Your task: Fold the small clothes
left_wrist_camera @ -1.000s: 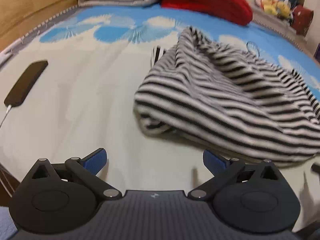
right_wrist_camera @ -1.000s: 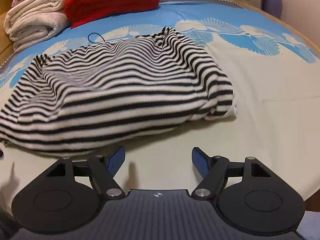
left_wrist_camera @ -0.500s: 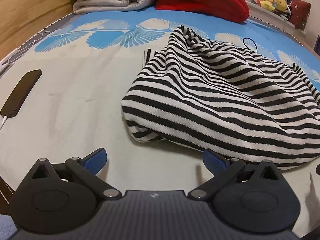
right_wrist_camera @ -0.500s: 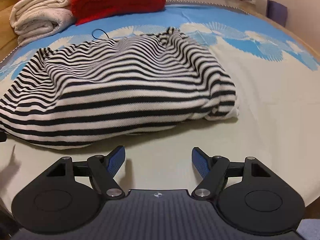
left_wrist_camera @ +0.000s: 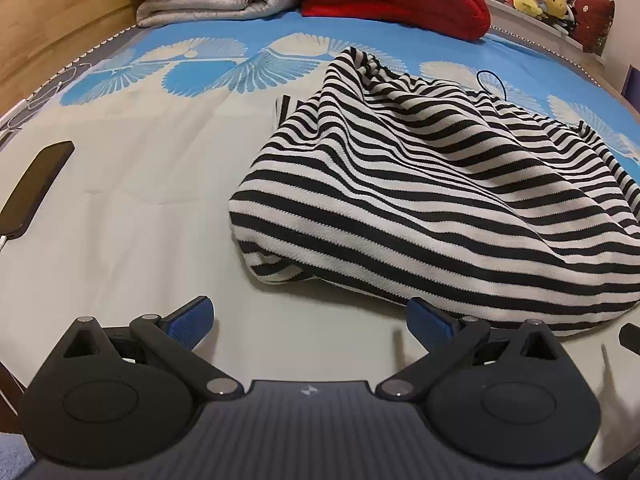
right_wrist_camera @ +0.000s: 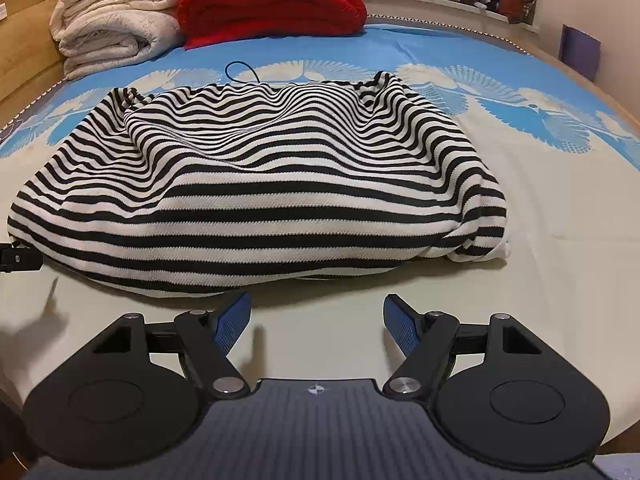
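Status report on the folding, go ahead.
Left gripper and right gripper open, empty. Striped top folded over, lying on bed. Black phone well clear.

garment (right_wrist_camera: 256,200) black-white stripes | sheet (left_wrist_camera: 140,208) cream, blue fans | blanket (right_wrist_camera: 272,4) red — pads (right_wrist_camera: 234,322) blue

The garment (right_wrist_camera: 256,184) lies mid-bed (right_wrist_camera: 560,264), folded blankets (right_wrist_camera: 116,32) behind it, a phone (left_wrist_camera: 36,188) far left.
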